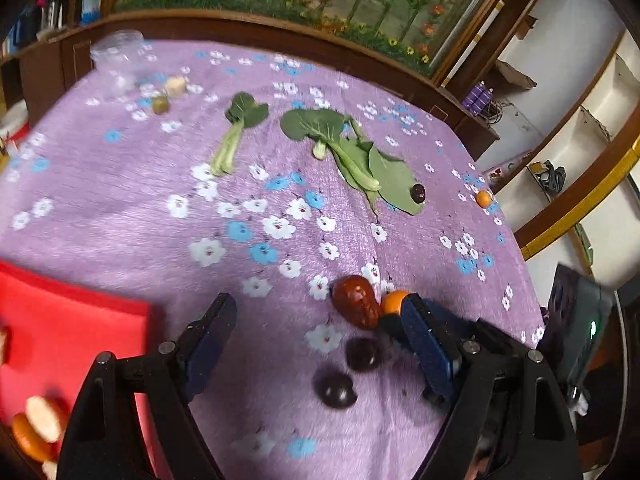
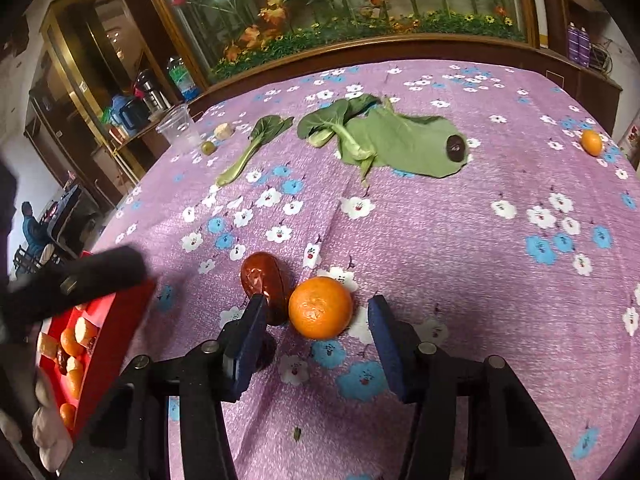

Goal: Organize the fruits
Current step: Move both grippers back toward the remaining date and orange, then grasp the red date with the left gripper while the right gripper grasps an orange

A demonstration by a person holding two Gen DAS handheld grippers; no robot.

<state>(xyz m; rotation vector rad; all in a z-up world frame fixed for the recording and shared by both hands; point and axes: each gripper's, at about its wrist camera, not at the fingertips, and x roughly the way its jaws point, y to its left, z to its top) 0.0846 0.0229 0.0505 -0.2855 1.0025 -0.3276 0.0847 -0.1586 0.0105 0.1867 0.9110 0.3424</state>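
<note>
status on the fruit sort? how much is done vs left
Partly done. Done: several oranges and other pieces already sit in the red tray. In hand: right gripper, open, straddles the orange; nothing gripped. Left gripper is open, empty. Left: red date, two dark fruits, small orange, dark fruit on the leaf, green fruit.

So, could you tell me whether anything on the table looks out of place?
Yes: a dark fruit sits on a loose green leaf among the vegetables, away from the red tray that holds the other fruit. A small orange also lies alone near the table's far right edge.
</note>
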